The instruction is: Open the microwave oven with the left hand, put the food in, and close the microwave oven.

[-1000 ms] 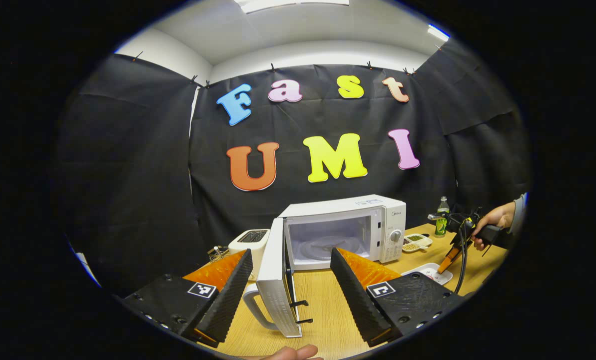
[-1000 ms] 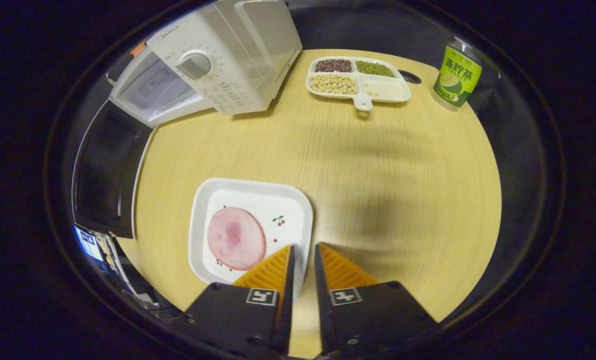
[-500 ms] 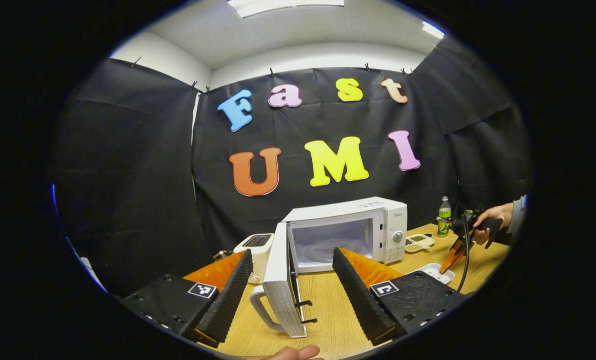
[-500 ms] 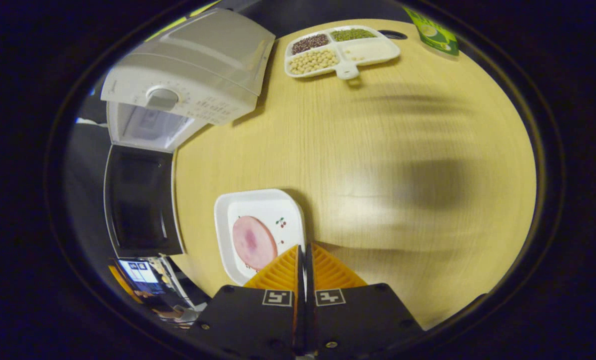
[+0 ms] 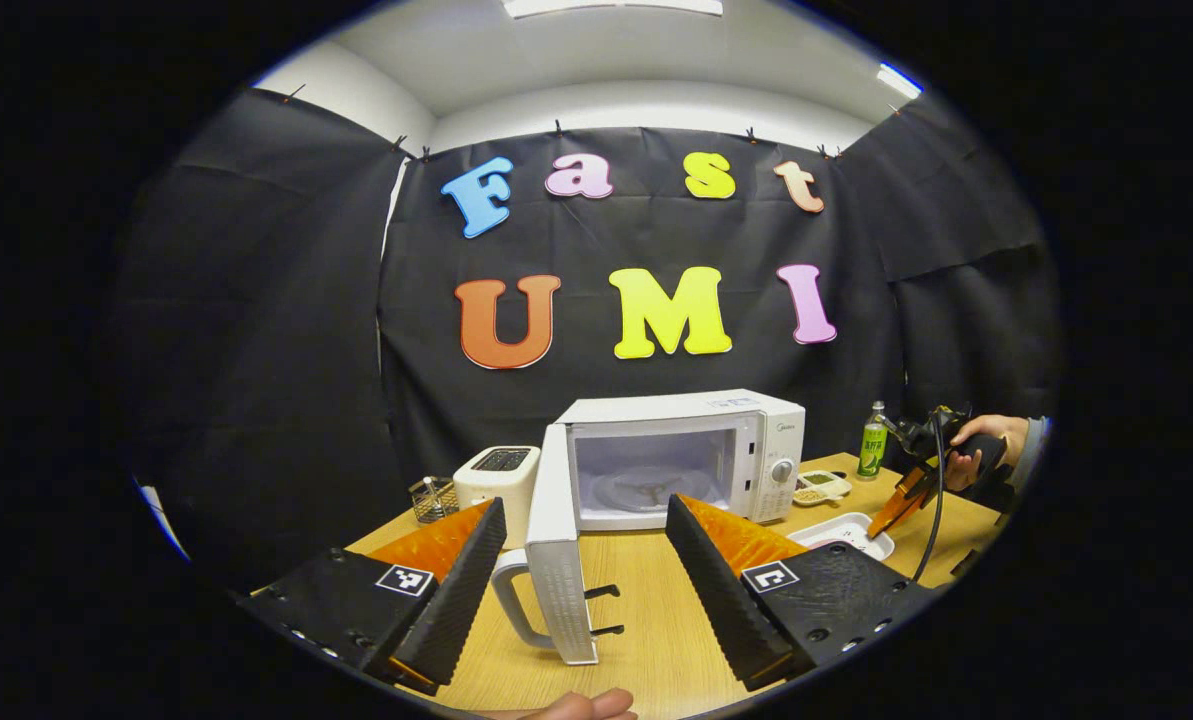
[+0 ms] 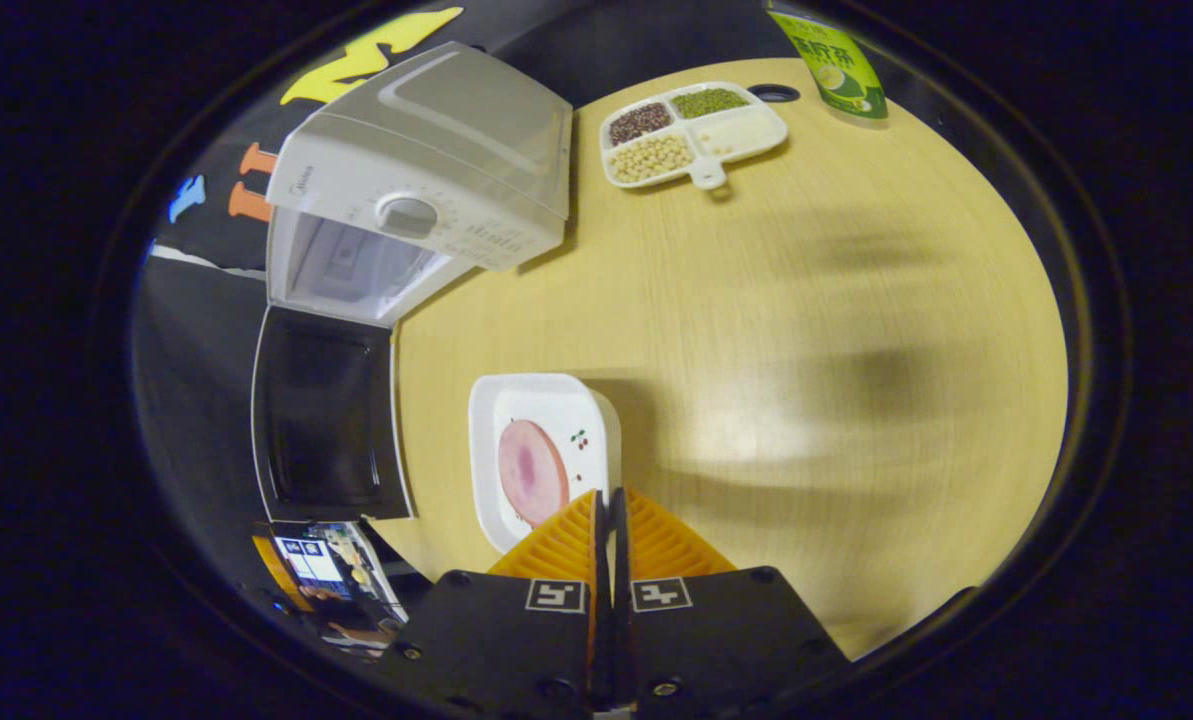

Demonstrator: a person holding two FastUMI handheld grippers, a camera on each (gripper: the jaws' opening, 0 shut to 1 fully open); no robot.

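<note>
Since a second ago the right gripper (image 6: 612, 505) has clamped the rim of the white square plate (image 6: 546, 400) bearing the pink ham slice (image 6: 532, 472) at lower centre, ready for loading, while the left gripper (image 5: 586, 560) stays wide beside the open white microwave door (image 5: 559, 560).

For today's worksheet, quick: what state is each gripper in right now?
Left gripper: open, holding nothing; the open microwave door stands between its fingers, untouched.
Right gripper: shut on the rim of the white plate carrying the ham slice.

left gripper (image 5: 586, 540) held level with fingers spread wide; right gripper (image 6: 611, 500) points downward, fingers pressed together
</note>
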